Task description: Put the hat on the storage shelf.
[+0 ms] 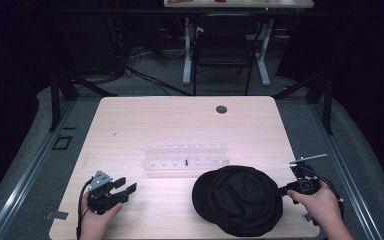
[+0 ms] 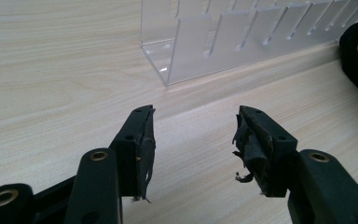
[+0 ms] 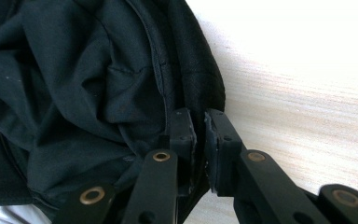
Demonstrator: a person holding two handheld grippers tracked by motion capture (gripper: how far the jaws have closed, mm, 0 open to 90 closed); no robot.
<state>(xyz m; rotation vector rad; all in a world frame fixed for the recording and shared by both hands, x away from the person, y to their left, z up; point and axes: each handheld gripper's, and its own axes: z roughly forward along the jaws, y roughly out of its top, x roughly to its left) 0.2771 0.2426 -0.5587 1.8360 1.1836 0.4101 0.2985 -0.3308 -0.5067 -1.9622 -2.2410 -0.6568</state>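
Black cap [image 1: 237, 200] lies crown-down at the tabletop's [image 1: 180, 120] near right, its rim pinched in the right tool [image 3: 199, 133], left tool [image 2: 193, 135] released and idle at near left; handling judged barely begun.

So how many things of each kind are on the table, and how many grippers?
Black cap: 1
Clear rack: 1
Grippers: 2, the left gripper and the right gripper
Total: 4
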